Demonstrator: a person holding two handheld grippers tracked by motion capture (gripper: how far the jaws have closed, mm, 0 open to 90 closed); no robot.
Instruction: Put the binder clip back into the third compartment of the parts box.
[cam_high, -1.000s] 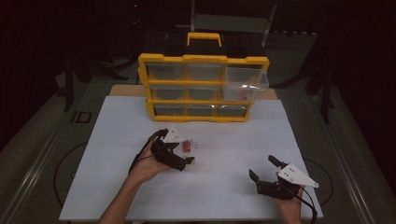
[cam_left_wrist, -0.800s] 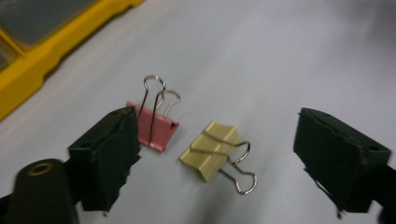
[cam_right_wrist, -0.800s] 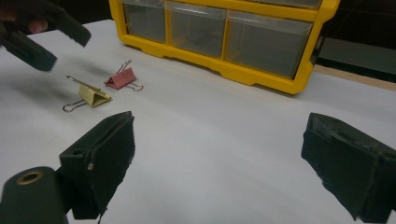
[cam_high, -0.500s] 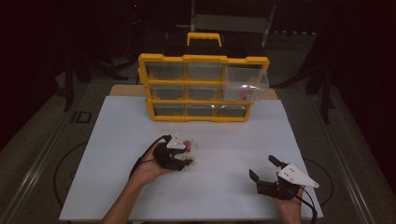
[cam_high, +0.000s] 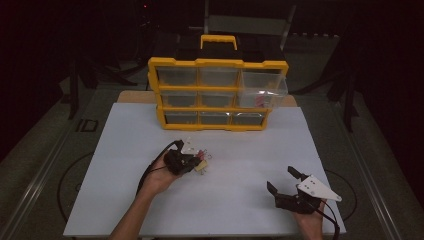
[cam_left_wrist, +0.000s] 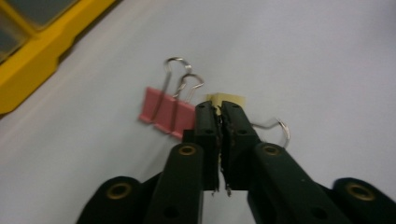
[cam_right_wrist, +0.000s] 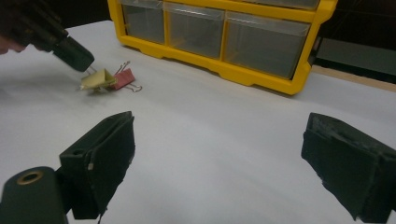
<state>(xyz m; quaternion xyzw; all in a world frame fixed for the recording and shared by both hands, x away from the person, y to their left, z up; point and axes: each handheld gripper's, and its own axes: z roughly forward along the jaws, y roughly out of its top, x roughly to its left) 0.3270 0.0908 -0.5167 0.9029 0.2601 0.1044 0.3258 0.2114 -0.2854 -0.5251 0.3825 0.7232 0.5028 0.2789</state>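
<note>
A: What is the left gripper (cam_left_wrist: 219, 112) doing? Its jaws have just been closing.

B: They are pinched together on a wire handle of the yellow binder clip (cam_right_wrist: 98, 78), whose body pokes out past the tips in the left gripper view. Taking it by the handle makes sense to me: the wire is thin enough to nip, and the clip hangs free for carrying.

A: And where is that clip?

B: On the white table (cam_high: 240, 200), in front of the yellow drawer organizer (cam_high: 217, 92), touching or just beside the pink binder clip (cam_left_wrist: 163, 114) (which lies flat with both its handles pointing away). In the right gripper view the yellow one looks tilted, one edge up.

A: The right gripper (cam_high: 286, 181)?

B: Jaws spread wide, nothing between them, well apart from the clips near the table's front edge. I judge it is waiting.

A: Counts?

B: Two binder clips, one yellow and one pink. Two grippers. One organizer with nine drawers, three rows of three; the top right drawer (cam_high: 264, 82) is pulled out, likely where the clips go.
</note>
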